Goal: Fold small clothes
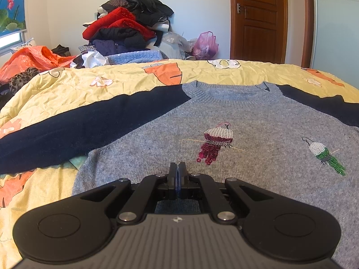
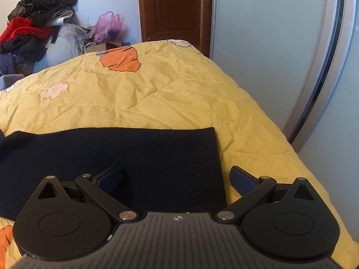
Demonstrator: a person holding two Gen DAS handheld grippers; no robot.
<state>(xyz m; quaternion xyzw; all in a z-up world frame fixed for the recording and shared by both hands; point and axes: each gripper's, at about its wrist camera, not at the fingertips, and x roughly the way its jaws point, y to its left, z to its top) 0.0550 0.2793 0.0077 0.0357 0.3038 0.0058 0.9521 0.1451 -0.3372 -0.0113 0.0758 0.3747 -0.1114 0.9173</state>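
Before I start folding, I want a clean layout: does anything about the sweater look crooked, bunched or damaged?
Nothing stands out. The grey sweater lies flat, front up, on the yellow quilt, both navy sleeves spread outward and smooth. No holes or stains are visible. The clothes pile behind is messy but off the work area.

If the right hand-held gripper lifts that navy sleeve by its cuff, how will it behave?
The navy sleeve is soft knit lying flat on the quilt, so it will probably droop limply. It looks light. The grey sweater body may drag along.
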